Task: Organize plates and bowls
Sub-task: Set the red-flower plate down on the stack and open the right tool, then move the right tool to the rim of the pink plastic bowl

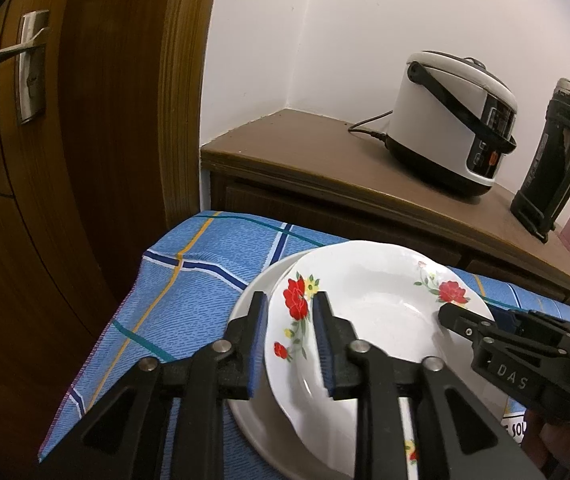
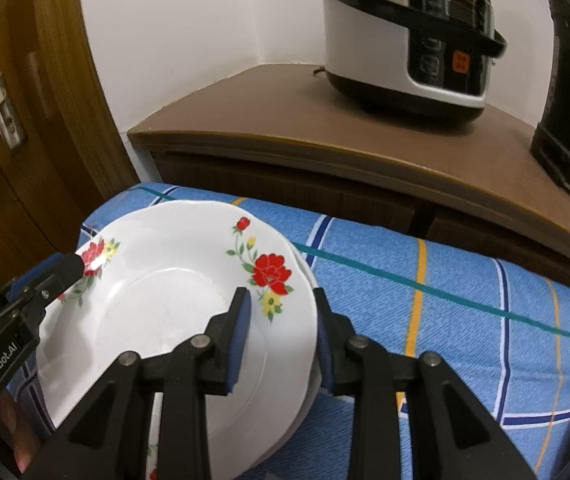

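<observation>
1. A white plate with red flowers (image 1: 369, 312) is seen tilted on top of a plain white plate (image 1: 253, 420), both on a worktop covered by a blue checked cloth (image 1: 189, 280)
2. The left rim of the flowered plate is straddled by the left claw (image 1: 289, 336); its blue pads (image 1: 259, 344) stand a little off the rim, so the claw is released
3. The right rim of the same plate (image 2: 173, 308) is straddled by the right claw (image 2: 281, 332), likewise parted, with no clear press on the rim
4. Behind the cloth, a rice cooker (image 1: 453, 120) and a dark flask (image 1: 553, 156) are seen on a brown cabinet (image 1: 325, 148)
5. A wooden door (image 1: 65, 140) is seen at the left
</observation>
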Motion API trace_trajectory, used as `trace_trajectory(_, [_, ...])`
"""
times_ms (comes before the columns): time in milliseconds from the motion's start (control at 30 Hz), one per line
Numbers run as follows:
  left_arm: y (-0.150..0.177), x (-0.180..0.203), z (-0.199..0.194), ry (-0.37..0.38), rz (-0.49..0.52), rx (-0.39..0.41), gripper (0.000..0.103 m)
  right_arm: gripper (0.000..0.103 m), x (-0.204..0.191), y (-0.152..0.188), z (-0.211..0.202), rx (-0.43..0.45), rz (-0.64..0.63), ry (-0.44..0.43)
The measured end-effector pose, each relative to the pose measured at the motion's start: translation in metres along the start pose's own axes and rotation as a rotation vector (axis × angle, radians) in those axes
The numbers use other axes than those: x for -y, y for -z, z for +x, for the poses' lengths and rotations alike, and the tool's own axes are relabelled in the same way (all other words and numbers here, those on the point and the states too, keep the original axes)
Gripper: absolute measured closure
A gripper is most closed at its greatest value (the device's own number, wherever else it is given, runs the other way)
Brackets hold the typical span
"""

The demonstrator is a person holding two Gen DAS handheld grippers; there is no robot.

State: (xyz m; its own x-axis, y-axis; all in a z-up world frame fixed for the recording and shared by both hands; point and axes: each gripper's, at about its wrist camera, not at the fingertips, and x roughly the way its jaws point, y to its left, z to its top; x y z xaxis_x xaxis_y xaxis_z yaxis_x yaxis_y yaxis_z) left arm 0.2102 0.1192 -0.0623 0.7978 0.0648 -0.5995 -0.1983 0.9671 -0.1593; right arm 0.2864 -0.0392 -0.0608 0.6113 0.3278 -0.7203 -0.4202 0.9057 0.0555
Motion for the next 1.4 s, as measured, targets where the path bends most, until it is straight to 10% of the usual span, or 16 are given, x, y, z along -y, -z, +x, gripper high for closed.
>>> trace_trajectory(233, [0.001, -0.002, -0.005, -0.020, 0.007, 0.023, 0.043, 0.050, -0.002, 0.004, 0.002, 0.008, 0.003, -0.011])
trace_trajectory(467, [0.000, -0.004, -0.007, -0.015, -0.005, 0.031, 0.041, 0.027, -0.006, 0.005, -0.017, 0.052, -0.001, -0.017])
trace_trajectory(1400, [0.006, 0.005, -0.023, -0.061, 0.038, 0.093, 0.028, 0.023, 0.029, 0.067, -0.163, 0.215, -0.007, 0.012])
